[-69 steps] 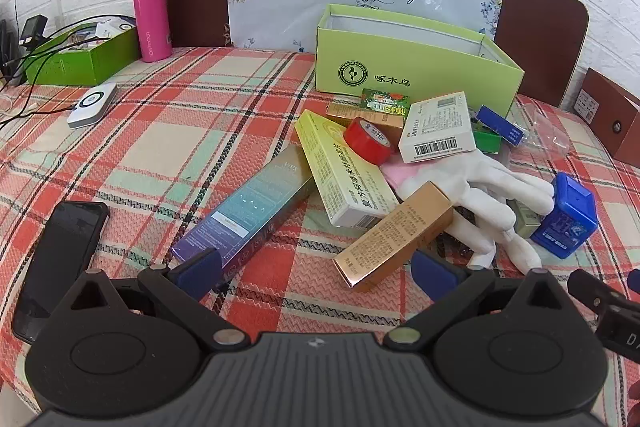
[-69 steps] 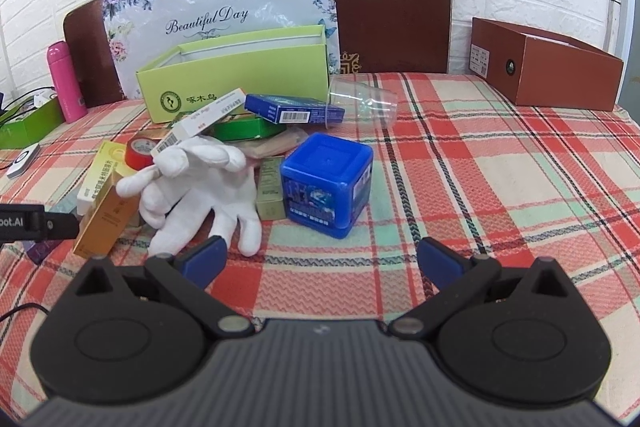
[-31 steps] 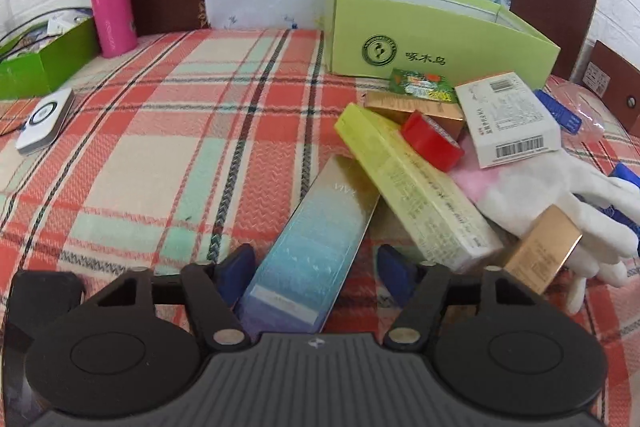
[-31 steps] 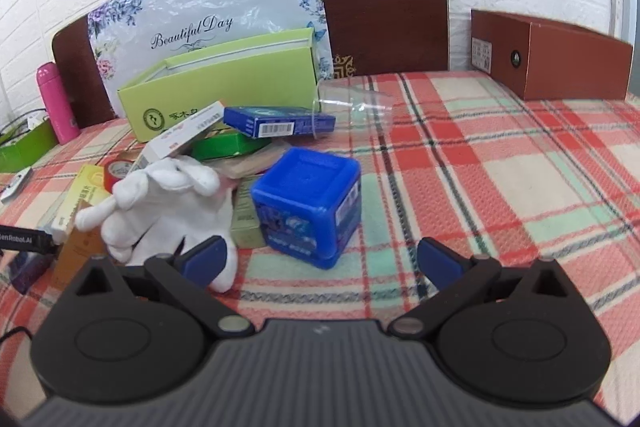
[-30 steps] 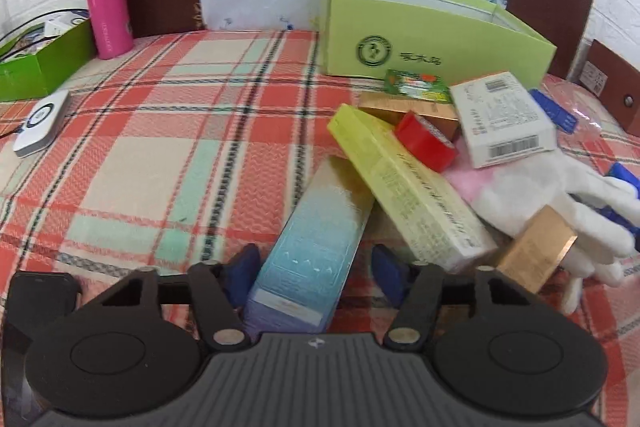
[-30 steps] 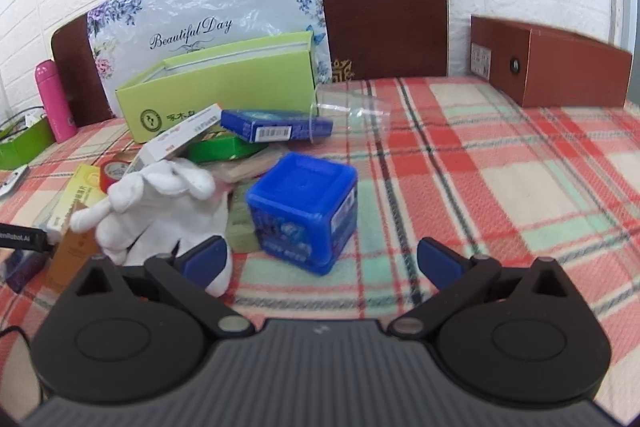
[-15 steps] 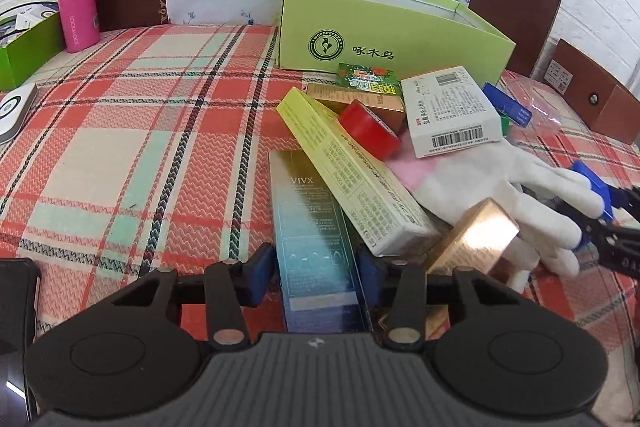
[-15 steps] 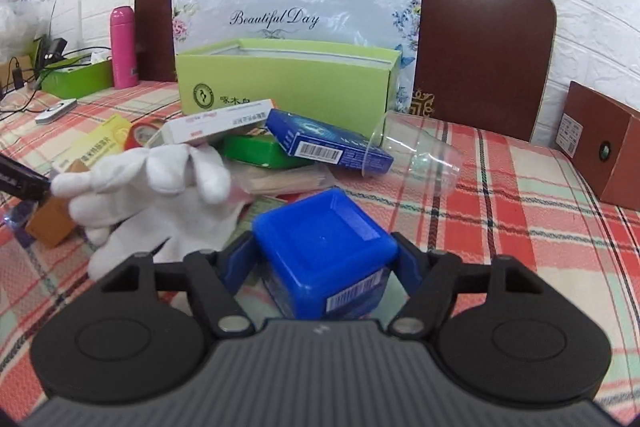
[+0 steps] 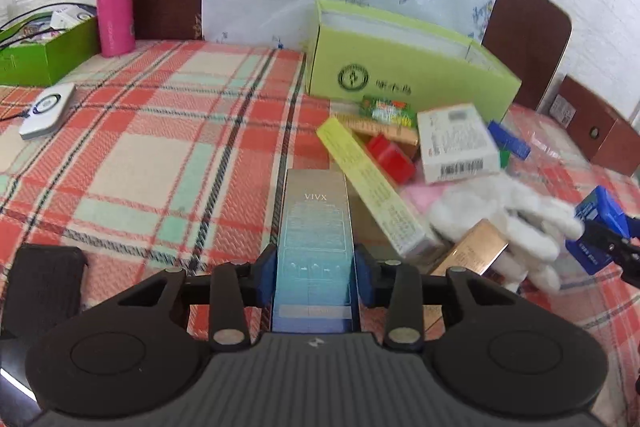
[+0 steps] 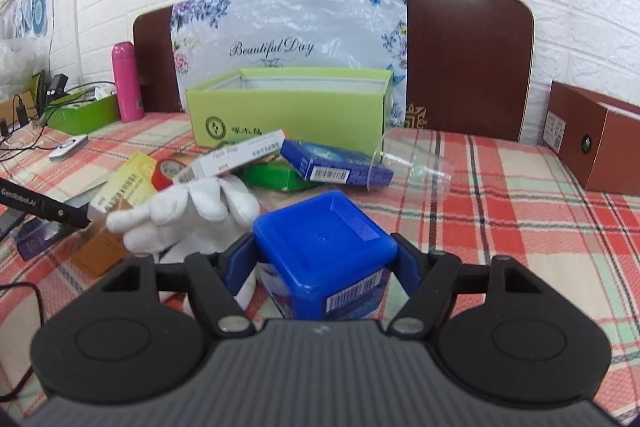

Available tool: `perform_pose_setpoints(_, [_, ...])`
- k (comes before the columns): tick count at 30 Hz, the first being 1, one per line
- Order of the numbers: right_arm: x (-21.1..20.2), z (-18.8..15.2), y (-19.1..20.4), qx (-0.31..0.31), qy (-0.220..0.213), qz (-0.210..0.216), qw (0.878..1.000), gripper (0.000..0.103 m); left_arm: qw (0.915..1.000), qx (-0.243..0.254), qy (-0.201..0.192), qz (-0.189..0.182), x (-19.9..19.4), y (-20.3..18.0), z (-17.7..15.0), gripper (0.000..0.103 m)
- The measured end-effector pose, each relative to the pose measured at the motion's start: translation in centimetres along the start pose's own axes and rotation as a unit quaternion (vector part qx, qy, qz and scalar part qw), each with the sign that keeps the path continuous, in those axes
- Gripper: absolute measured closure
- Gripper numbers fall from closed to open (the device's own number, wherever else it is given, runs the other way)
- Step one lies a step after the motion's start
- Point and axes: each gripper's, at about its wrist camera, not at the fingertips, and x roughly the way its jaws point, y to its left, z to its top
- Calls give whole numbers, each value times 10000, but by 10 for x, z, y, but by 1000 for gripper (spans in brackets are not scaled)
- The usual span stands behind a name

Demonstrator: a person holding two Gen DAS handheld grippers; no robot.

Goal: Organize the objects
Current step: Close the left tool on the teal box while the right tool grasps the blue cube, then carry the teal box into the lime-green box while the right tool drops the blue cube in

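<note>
While the left gripper (image 9: 316,277) has just been closing, its pads now press both long sides of the blue gradient carton (image 9: 315,227), whose long axis runs straight up the left wrist frame, away from the camera. Beyond its far end and to the right, in the upper middle of that frame, stands the open green box (image 9: 404,75), which I judge the likely place for it. In the right wrist view the right gripper (image 10: 322,267) pinches the blue cube container (image 10: 326,247) at lower centre, and the same green box (image 10: 288,107) lies directly beyond it. The yellow carton (image 9: 372,187), white glove (image 9: 500,219) and other packets sit between both grippers and the box on the plaid cloth (image 9: 160,147).
</note>
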Motion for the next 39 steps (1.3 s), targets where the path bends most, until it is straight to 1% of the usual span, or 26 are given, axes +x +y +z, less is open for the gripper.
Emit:
perform_pose_setpoints(2, [-5,7,-1,47,-107,54,9999,33,9997,-53,-207,-86,-11,-2,8,62])
perform_pose_setpoints(5, [-7,17,-3,98,-248,142,9995,33,9978,-162,-462,-442,-22,-10,23,62])
perform_pose_setpoints(7, [-5,26,-3,114,-315,235,9992,33,9959,-124,-606,-664,-23,-18,37,62])
perform_pose_setpoints(10, [3,46,-1,-20,-486,254,9985,33,9929,-15,-841,-847,-17,-34,61,62])
perform_pose_setpoints(15, [29,87,6,-282,-850,208,9958,33,9875,-246,-1074,-1127,7,-50,107,62])
perform_pose_setpoints(19, [67,117,5,-180,-871,149,9959,33,9869,-340,-1204,-1020,33,-61,146,62])
perform_pose_setpoints(22, [100,137,2,-81,-797,53,9968,33,9874,-471,-1203,-909,55,-67,177,62])
perform_pose_setpoints(25, [132,155,2,-57,-680,-13,9977,33,9892,-372,-1191,-767,78,-73,200,62])
perform_pose_setpoints(30, [184,168,3,-201,-391,-328,9985,33,9924,-421,-918,-703,123,-72,215,62])
perform_pose_setpoints(32, [202,166,0,-97,-223,-322,9992,33,9932,-480,-813,-681,139,-69,217,62])
perform_pose_setpoints(34, [217,164,-3,-2,-80,-264,9996,33,9929,-459,-842,-703,149,-66,217,62])
perform_pose_setpoints(35, [224,163,-3,7,-10,-235,9997,32,9928,-411,-890,-691,152,-66,217,60])
perform_pose_setpoints(36, [230,162,-4,-2,75,-219,9997,32,9928,-353,-940,-649,155,-65,216,43])
perform_pose_setpoints(37, [238,160,-3,-31,200,-186,9996,32,9933,-325,-974,-538,157,-65,215,31])
perform_pose_setpoints(38, [246,158,-3,-48,314,-137,9994,31,9933,-349,-1039,-372,158,-65,214,15])
perform_pose_setpoints(39, [250,153,-2,-76,386,-88,9992,23,9928,-362,-1119,-209,159,-64,212,13])
